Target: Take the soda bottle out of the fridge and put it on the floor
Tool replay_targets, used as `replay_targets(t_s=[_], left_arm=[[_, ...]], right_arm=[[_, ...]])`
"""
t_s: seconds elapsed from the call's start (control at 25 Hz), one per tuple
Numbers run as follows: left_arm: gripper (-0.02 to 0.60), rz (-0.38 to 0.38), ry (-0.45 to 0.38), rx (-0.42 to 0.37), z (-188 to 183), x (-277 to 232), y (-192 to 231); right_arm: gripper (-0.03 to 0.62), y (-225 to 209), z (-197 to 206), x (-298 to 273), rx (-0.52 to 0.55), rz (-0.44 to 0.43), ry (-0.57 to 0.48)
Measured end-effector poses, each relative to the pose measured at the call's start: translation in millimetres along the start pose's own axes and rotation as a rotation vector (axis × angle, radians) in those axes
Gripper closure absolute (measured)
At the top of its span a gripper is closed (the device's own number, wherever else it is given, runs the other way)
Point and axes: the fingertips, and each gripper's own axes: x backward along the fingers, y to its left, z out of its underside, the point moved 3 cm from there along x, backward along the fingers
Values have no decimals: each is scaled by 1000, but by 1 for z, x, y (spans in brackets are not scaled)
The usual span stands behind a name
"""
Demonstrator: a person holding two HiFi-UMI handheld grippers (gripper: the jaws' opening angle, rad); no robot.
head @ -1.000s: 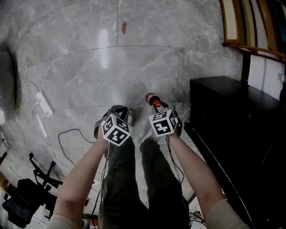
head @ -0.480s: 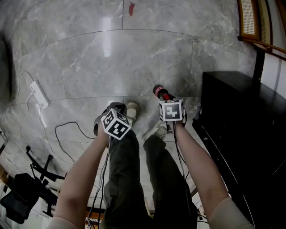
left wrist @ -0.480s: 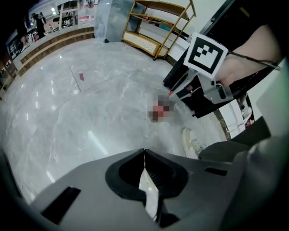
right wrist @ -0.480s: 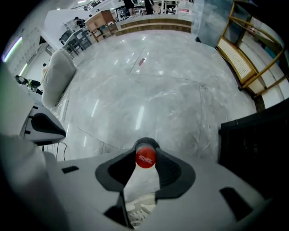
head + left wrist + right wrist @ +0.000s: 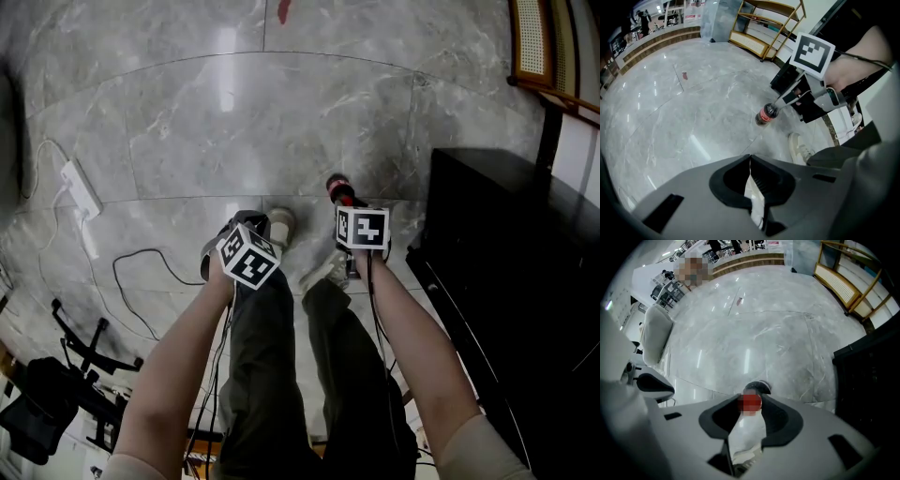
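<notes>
marble floor [image 5: 281, 122]; right gripper [image 5: 751, 405] clamps soda bottle [image 5: 765, 114] (cap end), left gripper [image 5: 749, 160] closed.

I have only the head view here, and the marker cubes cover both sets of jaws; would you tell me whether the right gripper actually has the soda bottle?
Observer: Yes. In the right gripper view, the right gripper has its jaws closed on the soda bottle.
Operator: Thank you. And is the left gripper carrying anything?
Observer: No. The left gripper view shows the left gripper with its jaw tips together and nothing gripped.
Operator: Is the bottle upright?
Observer: No. Seen side-on in the left gripper view, it hangs tilted from its neck end, base toward the marble floor. I cannot tell whether the base touches.
</notes>
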Motion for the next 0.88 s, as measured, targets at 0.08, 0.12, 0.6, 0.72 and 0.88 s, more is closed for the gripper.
replay_targets(t_s=[0.08, 0.12, 0.6, 0.72, 0.88], left_arm=[[575, -4, 7, -25, -2, 3, -1], [575, -6, 12, -35, -2, 6, -1], [575, 9, 70, -46, -6, 66, -4], [575, 31, 46, -66, -18, 93, -19], [575, 34, 39, -126, -31, 124, -38]], right_arm=[[482, -3, 3, 3, 18, 9, 5], [488, -4, 7, 2, 18, 2, 1], [541, 13, 17, 82, -18, -55, -69], [551, 17, 24, 110, -26, -54, -102], [565, 19, 35, 153, -93, -49, -146]])
